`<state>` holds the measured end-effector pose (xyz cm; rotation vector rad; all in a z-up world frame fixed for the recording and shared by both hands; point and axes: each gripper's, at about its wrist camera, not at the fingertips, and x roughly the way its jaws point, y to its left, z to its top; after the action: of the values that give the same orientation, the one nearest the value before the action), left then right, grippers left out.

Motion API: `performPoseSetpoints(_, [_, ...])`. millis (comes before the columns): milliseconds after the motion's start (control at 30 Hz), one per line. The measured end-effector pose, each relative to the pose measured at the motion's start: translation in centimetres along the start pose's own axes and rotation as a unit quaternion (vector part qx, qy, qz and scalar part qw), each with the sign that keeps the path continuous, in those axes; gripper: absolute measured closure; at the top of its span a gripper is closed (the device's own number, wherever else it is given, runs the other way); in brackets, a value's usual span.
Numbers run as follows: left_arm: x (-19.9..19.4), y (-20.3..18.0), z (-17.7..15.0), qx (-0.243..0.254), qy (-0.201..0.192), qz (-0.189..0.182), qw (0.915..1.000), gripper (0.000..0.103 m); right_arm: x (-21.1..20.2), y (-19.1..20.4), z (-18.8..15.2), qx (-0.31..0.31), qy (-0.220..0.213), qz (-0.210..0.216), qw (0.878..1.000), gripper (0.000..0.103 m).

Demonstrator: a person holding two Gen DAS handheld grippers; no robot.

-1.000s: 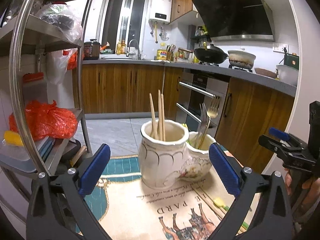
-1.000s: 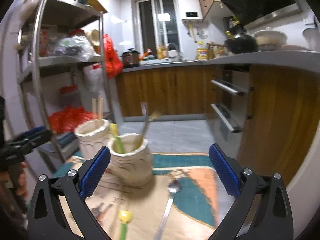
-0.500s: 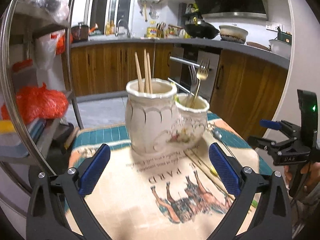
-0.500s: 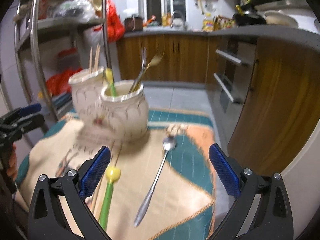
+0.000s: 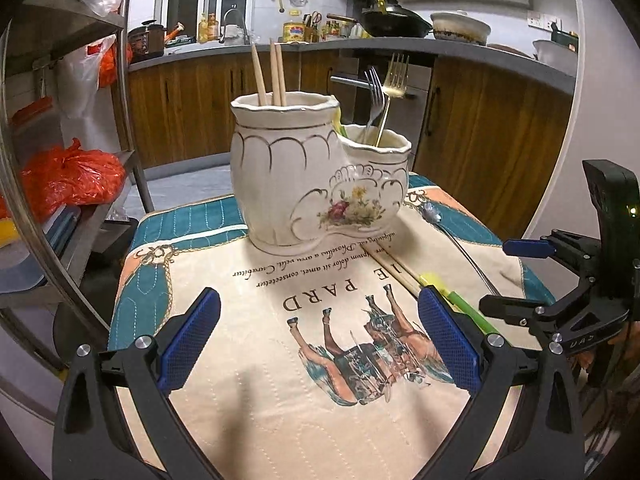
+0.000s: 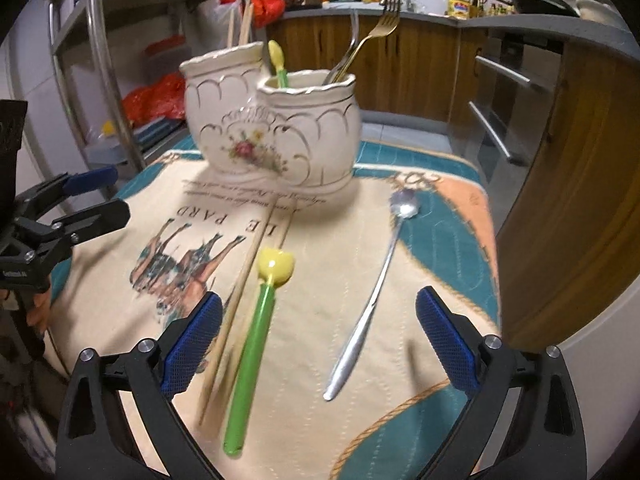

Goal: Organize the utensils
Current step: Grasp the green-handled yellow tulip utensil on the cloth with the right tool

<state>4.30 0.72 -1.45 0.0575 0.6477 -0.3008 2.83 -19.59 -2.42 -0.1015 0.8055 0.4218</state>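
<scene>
A kitchen with wooden cabinets lay behind the tabletop, spread with a horse-print cloth. On it stood a white double-pot holder: its taller pot held 3 chopsticks, its lower pot 2 forks and a yellow-green spoon. On the cloth lay loose chopsticks, another green spoon and a metal spoon. My left gripper and right gripper both had their fingers apart, holding nothing.

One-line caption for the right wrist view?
Open right tongs hover over chopsticks, green spoon and metal spoon before the ceramic holder.
</scene>
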Motion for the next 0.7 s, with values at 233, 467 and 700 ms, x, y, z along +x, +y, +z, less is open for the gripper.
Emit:
performPoseSetpoints(233, [-0.1, -0.4, 0.0, 0.005, -0.001, 0.000, 1.0000, 0.006, 0.9, 0.8, 0.0, 0.002, 0.023, 0.008, 1.000, 0.037])
performPoseSetpoints(467, [0.0, -0.3, -0.1, 0.001, 0.002, 0.000, 1.0000, 0.006, 1.6, 0.9, 0.1, 0.022, 0.047, 0.049, 0.997, 0.067])
performPoseSetpoints(700, [0.4, -0.6, -0.1, 0.003, 0.007, 0.003, 1.0000, 0.006, 2.0, 1.4, 0.2, 0.025, 0.055, 0.068, 0.996, 0.092])
